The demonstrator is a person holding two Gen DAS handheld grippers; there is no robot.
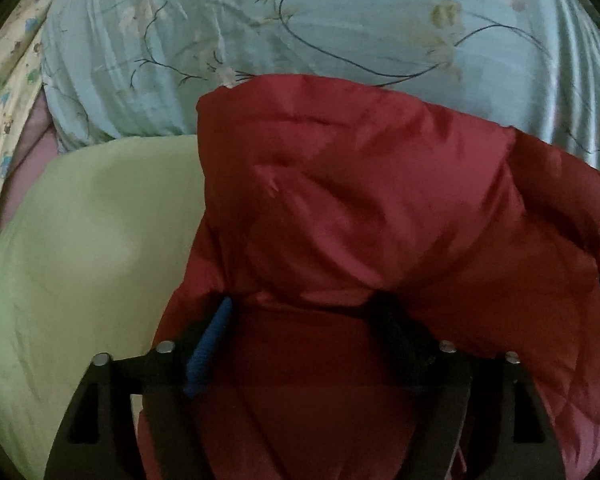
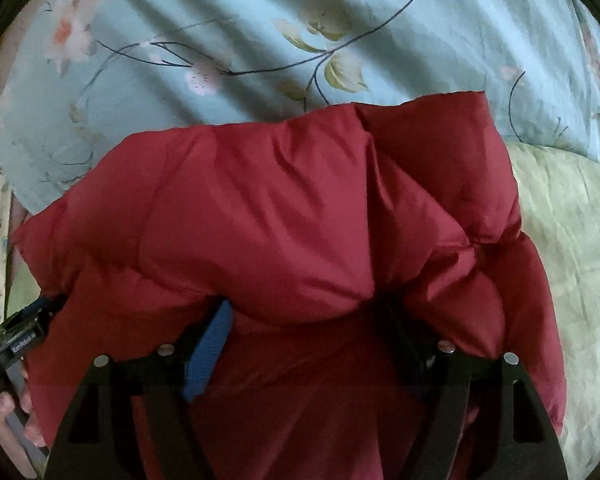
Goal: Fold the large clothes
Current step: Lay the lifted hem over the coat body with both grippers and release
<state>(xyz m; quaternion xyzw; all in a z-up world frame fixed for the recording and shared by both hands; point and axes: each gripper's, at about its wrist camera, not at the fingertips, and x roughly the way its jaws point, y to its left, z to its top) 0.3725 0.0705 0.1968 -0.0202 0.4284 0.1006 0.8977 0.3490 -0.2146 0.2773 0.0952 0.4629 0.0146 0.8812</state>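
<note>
Both the left hand-held gripper (image 1: 304,308) and the right hand-held gripper (image 2: 304,308) pinch the puffy red quilted jacket (image 1: 380,208) lifted over the bed's pale blue flowered sheet (image 1: 340,20), so I judge a fold is in hand, and next it must be laid over evenly.

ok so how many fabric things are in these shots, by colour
red: 1, the puffy jacket, gripped by left claw and right claw
pale blue floral: 1, the sheet
light green: 1, the quilt
yellow print: 1, the cloth at the edge
total: 4
</note>
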